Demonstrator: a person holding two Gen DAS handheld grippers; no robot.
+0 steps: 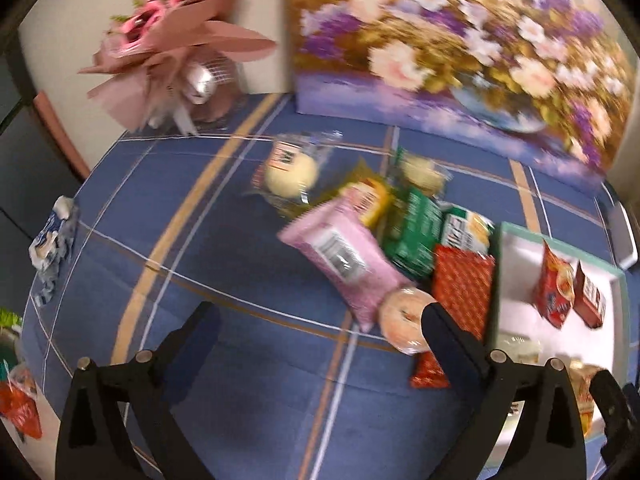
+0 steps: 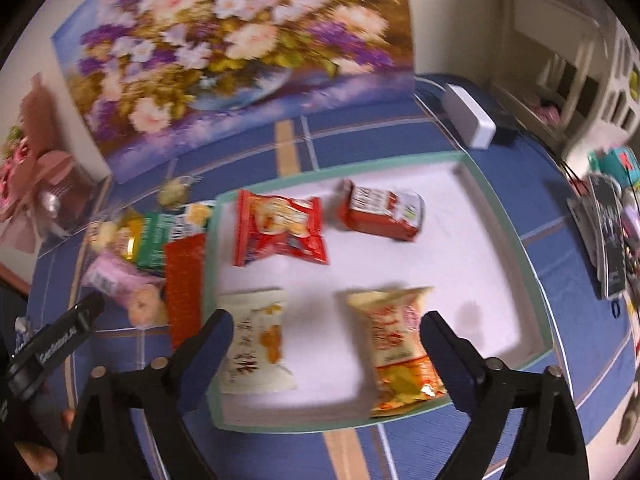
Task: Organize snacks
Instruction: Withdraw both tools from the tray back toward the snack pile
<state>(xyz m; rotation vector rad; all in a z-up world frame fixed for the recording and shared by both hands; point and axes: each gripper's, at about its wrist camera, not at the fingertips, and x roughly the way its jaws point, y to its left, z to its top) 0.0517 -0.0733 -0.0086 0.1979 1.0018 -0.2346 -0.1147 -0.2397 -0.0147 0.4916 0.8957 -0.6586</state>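
Four snacks already lie inside the white tray [image 2: 472, 240], set apart in two rows: a red packet [image 2: 280, 228] and a red box-like pack [image 2: 380, 216] toward the tray's far side, a cream packet [image 2: 256, 344] and a yellow-orange packet [image 2: 400, 344] toward its near rim. The rest, by my count six or seven, wait in a heap just off the tray's left rim on the blue checked cloth [image 1: 208, 264]: a red dotted packet [image 1: 464, 284] touching the rim, green packs [image 1: 416, 232] behind it, a pink packet [image 1: 344, 260] lying across the pile, a round pale pastry [image 1: 404, 320] at its near end, a yellow pack [image 1: 368, 200], and a clear-wrapped bun [image 1: 292, 172] farthest from the tray. So the job looks somewhat under halfway done. The left gripper [image 1: 320, 320] hangs above the cloth near the heap, fingers spread wide and holding nothing; the right gripper [image 2: 326, 332] hovers over the tray's near rim, likewise spread and empty, its fingers bracketing the two near packets without touching them. Beyond the tray, a flower painting [image 2: 240, 40] leans against the wall and a pink bouquet [image 1: 172, 40] stands well to the tray's left.
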